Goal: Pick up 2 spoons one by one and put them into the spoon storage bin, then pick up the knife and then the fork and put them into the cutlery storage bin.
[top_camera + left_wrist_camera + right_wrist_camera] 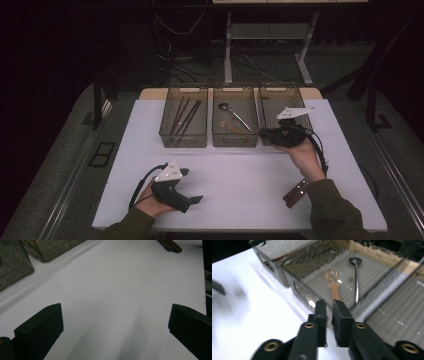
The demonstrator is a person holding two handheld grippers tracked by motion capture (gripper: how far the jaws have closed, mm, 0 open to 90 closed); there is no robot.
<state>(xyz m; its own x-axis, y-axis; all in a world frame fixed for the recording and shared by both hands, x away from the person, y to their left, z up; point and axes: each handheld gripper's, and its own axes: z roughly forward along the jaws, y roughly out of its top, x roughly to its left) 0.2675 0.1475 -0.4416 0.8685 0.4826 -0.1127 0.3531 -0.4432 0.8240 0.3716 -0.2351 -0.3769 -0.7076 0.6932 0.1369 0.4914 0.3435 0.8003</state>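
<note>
My right gripper (264,133) hovers at the front wall of the middle bin (235,141), pointing left. In the right gripper view its jaws (329,304) stand shut, a thin slit between the pads and nothing in it. Beyond them, inside that bin, lie an amber plastic spoon (332,277) and a metal spoon (356,277); the high view shows the metal spoon (235,116) too. My left gripper (191,185) rests at the table's front left, open wide. Its black jaws (112,327) frame bare white table.
Three smoky bins line the back of the white table (240,175). The left bin (183,140) holds dark chopsticks (184,117); the right bin (280,95) sits behind my right hand. A brown wooden piece (296,193) (170,245) lies beside my right forearm.
</note>
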